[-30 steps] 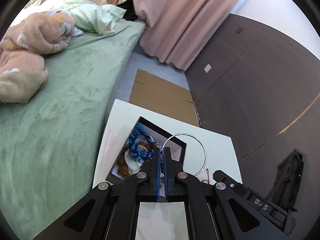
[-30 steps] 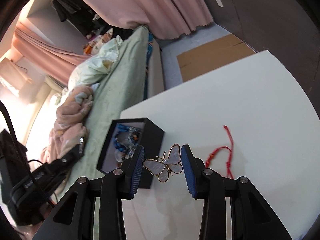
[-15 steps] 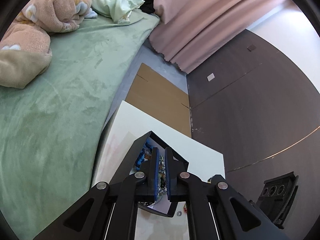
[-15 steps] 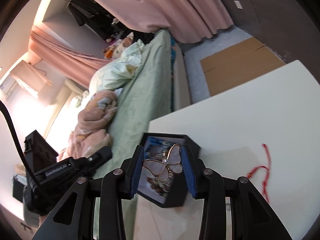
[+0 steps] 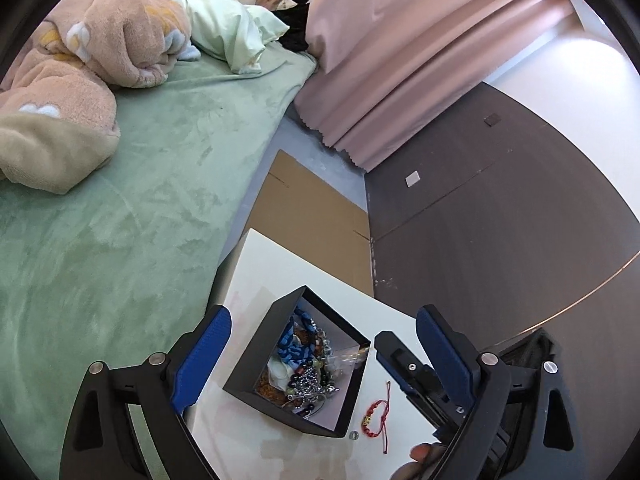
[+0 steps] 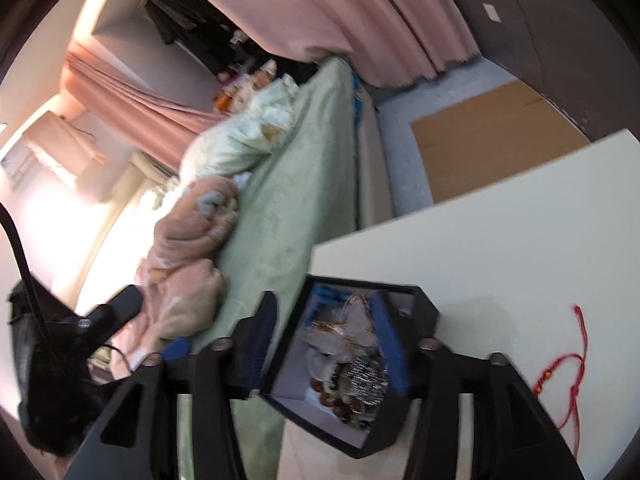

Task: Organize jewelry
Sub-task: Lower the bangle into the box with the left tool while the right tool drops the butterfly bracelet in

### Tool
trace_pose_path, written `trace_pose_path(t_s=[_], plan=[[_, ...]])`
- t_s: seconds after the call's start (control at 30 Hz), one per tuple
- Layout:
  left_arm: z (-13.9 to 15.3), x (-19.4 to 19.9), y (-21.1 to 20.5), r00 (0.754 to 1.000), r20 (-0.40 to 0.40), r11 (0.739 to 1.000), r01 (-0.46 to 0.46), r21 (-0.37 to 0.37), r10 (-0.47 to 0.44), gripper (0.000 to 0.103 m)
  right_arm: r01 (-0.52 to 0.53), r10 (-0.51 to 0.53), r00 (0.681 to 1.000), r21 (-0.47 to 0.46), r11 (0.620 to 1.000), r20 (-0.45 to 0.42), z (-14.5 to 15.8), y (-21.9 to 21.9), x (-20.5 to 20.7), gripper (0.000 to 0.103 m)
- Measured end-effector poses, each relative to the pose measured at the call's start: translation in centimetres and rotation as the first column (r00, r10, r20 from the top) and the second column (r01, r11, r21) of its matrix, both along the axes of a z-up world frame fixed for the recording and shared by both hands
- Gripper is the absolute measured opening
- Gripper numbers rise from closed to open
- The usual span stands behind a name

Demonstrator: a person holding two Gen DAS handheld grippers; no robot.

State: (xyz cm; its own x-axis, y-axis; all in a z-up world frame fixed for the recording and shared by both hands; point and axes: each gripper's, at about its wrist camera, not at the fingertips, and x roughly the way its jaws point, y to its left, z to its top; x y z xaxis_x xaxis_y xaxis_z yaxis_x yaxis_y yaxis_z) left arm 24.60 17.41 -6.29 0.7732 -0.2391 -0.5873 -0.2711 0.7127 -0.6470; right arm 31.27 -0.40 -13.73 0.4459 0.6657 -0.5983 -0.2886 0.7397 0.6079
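My left gripper (image 5: 320,354) is opening, its blue pads (image 5: 202,354) spread wide with nothing pinched — the black jewelry box (image 5: 256,354) sits below the gap between them, on the white table (image 5: 276,264). The box holds a tangle of pieces: a blue braided cord (image 5: 290,346), dark and silver beads (image 5: 310,384), something brown at the bottom. Just beside the box's near corner lies a red string bracelet (image 5: 378,416) on the table, loose and apart from everything else.

My right gripper (image 6: 326,344) hangs right over that same box (image 6: 424,308), and its jaws are opening too. A pale butterfly piece (image 6: 352,328) shows blurred between the pads, over the box's contents; I cannot tell whether a pad touches it. The red bracelet (image 6: 568,364) lies off to the right on the table (image 6: 500,240).

Past the table edge, flattened cardboard (image 5: 308,216) lies on the floor, then the green bed (image 5: 140,208) with a peach blanket (image 5: 80,72) and a pale pillow (image 5: 224,28) — pink curtains (image 5: 400,60) hang behind.
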Motion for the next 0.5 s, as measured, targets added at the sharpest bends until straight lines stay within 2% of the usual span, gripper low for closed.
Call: trace_pose_path(t_s=[0.1,0.2,0.23,0.4,0.5], plan=[[0.2,-0.1,-0.2,1.0,0.004,1.0,0.002,0.008,-0.002,0.094,0.018,-0.018,1.0,-0.01,1.0,-0.011,-0.1,-0.8,-0.1,0.058],[0.1,-0.1,-0.6,1.0,0.005,1.0,0.017,0.013,-0.017,0.094,0.022,-0.022,1.0,-0.004,1.0,-0.009,0.4,-1.8,-0.5,0.075],[0.1,-0.1,-0.7,1.0,0.005,1.0,0.02,0.014,-0.021,0.094,0.025,-0.025,1.0,0.005,1.0,-0.005,0.6,-2.3,-0.7,0.077],[0.2,-0.4,-1.9,0.999,0.004,0.999,0.037,0.04,-0.037,0.094,0.041,-0.042,0.999,0.013,0.999,0.003,1.6,-4.5,-1.6,0.078],[0.1,-0.6,-3.1,0.998,0.001,0.997,0.056,0.056,-0.057,0.094,0.061,-0.061,0.998,0.008,0.998,0.01,2.0,-6.0,-2.2,0.082]])
